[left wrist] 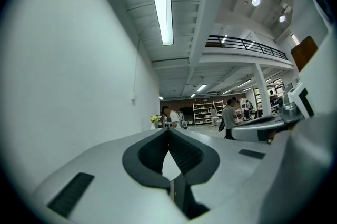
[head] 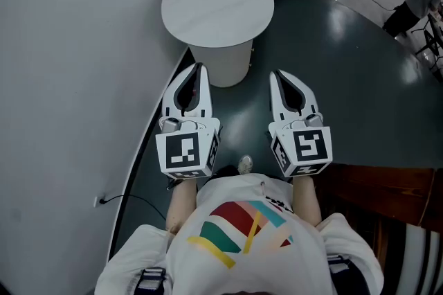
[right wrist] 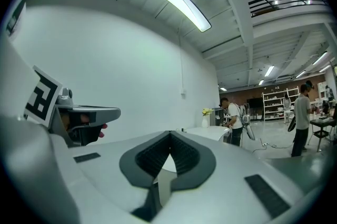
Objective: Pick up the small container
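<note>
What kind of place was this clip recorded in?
Probably a large open showroom or workshop hall. A railed mezzanine runs overhead, stocked shelves line the far wall, a long strip light hangs from the ceiling, and a white curved table stands on a dark floor.

The left gripper point(head: 199, 69) and right gripper point(head: 275, 75) are moulded white, dark-padded, each capped by a marker cube point(head: 185, 152); a white shirt point(head: 242, 248) (multicoloured stripes) is worn.
</note>
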Motion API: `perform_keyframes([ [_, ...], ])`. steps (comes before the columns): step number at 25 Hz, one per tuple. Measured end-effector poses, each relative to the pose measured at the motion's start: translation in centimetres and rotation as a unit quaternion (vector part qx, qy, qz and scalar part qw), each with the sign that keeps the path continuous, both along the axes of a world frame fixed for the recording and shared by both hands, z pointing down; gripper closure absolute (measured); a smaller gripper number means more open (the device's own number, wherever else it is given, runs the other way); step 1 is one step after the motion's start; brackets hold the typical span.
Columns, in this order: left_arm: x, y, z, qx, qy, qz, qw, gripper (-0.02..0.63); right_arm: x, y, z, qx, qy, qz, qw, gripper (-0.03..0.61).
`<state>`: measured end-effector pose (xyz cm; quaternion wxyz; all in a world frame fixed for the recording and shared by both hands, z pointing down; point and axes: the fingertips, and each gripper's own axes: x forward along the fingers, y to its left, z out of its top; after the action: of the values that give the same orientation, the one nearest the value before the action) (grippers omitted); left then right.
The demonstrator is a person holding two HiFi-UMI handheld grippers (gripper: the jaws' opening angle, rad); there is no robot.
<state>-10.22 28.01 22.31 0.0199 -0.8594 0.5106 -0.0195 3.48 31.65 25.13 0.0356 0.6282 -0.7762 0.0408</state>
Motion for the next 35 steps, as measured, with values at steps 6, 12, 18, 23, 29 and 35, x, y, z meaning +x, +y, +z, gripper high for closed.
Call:
perform_keyframes([
  [6,0.5,0.1,-0.2,0.001,0.004,-0.006,1.0,0.595,1.0,0.1,0.1,-0.002,-0.003,-0.004,1.0,0.567],
  [12,0.5,0.1,-0.7,0.003,0.001,-0.013,0.9999,0.595,1.8,0.7,-0.2,-0.002,-0.008,-0.002,1.0,0.568],
  [18,1.2,-0.8,-1.6,0.016,-0.004,-0.013,0.9998,0.595,3.3,0.6,-0.3,0.001,-0.016,0.009,1.0,0.568],
  [23,2.4,-2.2,-2.0,0.026,0.001,-0.007,0.9996,0.595,4.9,-0.2,-0.9,0.011,-0.016,0.023,1.0,0.567],
  [29,3.7,-3.2,-2.7,0.036,0.009,0.006,0.9993,0.595,5.8,-0.7,-1.1,0.015,-0.016,0.035,0.999,0.567],
  [35,4.3,-4.1,-2.3,0.036,0.014,0.017,0.9991,0.595,6.3,-1.5,-1.1,0.021,-0.011,0.041,0.999,0.568],
])
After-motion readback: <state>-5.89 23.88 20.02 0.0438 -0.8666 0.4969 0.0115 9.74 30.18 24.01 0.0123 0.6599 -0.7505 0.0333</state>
